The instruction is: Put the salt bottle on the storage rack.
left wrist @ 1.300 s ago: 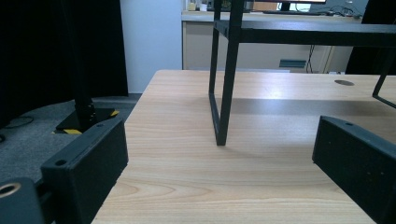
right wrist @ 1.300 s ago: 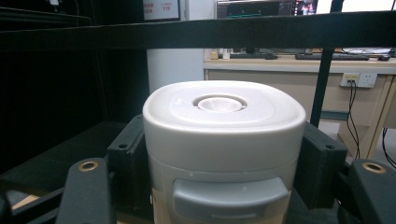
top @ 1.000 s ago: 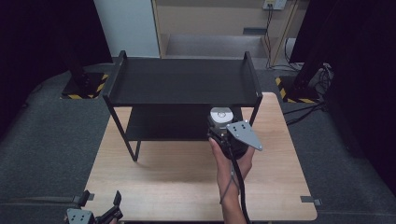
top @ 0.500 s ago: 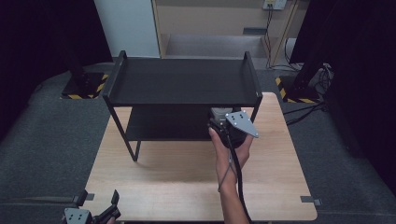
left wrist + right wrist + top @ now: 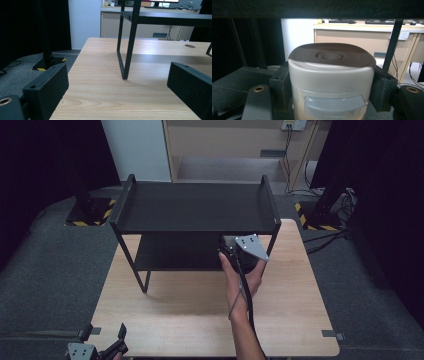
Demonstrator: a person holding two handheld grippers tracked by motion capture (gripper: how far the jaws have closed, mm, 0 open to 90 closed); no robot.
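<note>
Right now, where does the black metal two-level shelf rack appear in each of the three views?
High view: the black metal two-level shelf rack stands at the centre, on the far half of the light wooden table.
Left gripper view: its front leg rises at centre, the top shelf at the upper right.
Right gripper view: its lower shelf lies under the white round lidded container.
Shared landmark: the beige cabinet behind.

In the high view the shelf's top board [image 5: 195,207] hides the jaws of the right gripper [image 5: 243,251]. The left gripper [image 5: 97,350] is cut off by the bottom edge. The white tub [image 5: 330,82] runs off the bottom of the right gripper view.
</note>
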